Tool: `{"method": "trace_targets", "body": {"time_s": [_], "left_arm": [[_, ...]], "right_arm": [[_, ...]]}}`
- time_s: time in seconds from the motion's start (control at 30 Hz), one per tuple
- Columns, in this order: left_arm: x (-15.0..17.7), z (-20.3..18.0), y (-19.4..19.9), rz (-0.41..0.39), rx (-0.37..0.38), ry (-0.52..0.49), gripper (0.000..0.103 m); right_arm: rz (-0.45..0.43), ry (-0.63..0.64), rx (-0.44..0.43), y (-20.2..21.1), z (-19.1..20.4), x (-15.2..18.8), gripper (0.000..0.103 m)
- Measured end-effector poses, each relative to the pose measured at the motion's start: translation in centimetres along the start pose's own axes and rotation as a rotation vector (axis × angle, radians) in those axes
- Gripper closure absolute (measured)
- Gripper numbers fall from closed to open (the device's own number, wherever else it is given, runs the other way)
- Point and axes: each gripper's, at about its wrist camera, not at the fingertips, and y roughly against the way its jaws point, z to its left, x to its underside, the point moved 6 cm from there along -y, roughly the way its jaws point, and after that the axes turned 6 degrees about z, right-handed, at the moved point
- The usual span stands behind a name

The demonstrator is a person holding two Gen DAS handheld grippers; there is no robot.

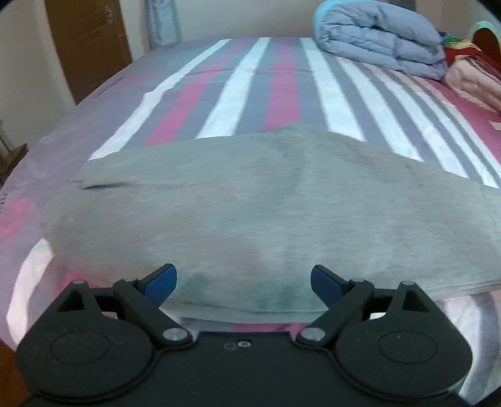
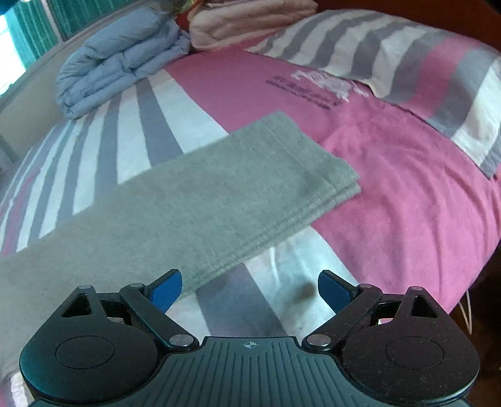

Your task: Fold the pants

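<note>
Grey pants (image 1: 269, 203) lie flat on the striped bed, folded lengthwise into one long band that runs left to right. In the right wrist view the pants (image 2: 194, 200) stretch from lower left to their leg ends at the upper right. My left gripper (image 1: 244, 281) is open and empty, just above the near edge of the pants at the waist end. My right gripper (image 2: 250, 289) is open and empty, beside the near edge of the legs, over the sheet.
The bed sheet (image 1: 250, 78) has pink, grey and white stripes. A folded blue quilt (image 1: 382, 34) sits at the far side; it also shows in the right wrist view (image 2: 119, 53). A striped pillow (image 2: 407, 62) and pink bedding (image 2: 244, 22) lie at the head. A brown door (image 1: 87, 40) stands far left.
</note>
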Motion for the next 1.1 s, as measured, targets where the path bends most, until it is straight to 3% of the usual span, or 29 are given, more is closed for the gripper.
{"method": "trace_targets", "body": {"time_s": [0.17,0.53,0.7,1.1], "left_arm": [[0.1,-2.5,0.6,0.0,0.032,-0.02,0.017],[0.4,-7.2,2.3,-0.015,0.061,-0.098,0.016],[0.1,-8.5,3.2,-0.025,0.074,-0.091,0.014],[-0.5,-10.8,3.1,-0.032,0.067,-0.121,0.014]], "right_arm": [[-0.049,0.111,-0.031,1.7,3.3,-0.1,0.009],[-0.06,0.259,-0.081,2.8,8.4,1.5,0.009],[-0.031,0.227,-0.069,2.0,6.5,1.3,0.004],[0.021,0.089,-0.01,-0.5,-0.7,0.1,0.004]]}}
